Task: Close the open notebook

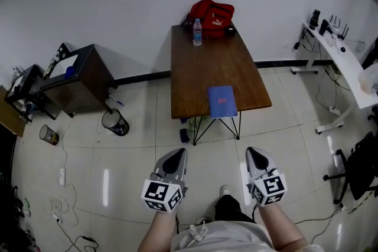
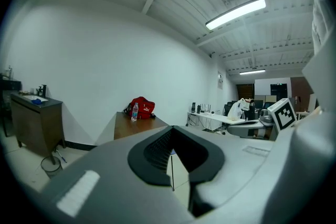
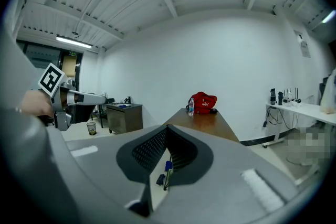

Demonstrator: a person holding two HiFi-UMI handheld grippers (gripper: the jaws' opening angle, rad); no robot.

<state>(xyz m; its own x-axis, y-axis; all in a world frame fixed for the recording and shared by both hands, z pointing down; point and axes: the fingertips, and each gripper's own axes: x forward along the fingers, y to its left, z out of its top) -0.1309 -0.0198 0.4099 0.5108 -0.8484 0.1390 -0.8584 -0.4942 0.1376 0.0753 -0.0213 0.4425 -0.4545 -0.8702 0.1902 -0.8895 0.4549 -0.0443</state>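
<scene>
A blue notebook [image 1: 222, 101] with a small red label lies flat with its cover down at the near edge of the brown table [image 1: 201, 68], slightly over the rim. Both grippers hang above the floor well short of the table, about level and pointing toward it. My left gripper [image 1: 175, 153] [image 2: 172, 131] is shut with nothing in it. The right gripper [image 1: 253, 151] [image 3: 167, 128] also has its jaws together and empty. The notebook is hidden behind the jaws in both gripper views.
A red bag [image 1: 211, 15] and a water bottle [image 1: 197, 32] stand at the table's far end. A dark cabinet [image 1: 77, 79], a black bin [image 1: 115, 123] and a cup [image 1: 49, 135] are on the left. A white desk [image 1: 345, 65] and an office chair [image 1: 360, 168] are on the right.
</scene>
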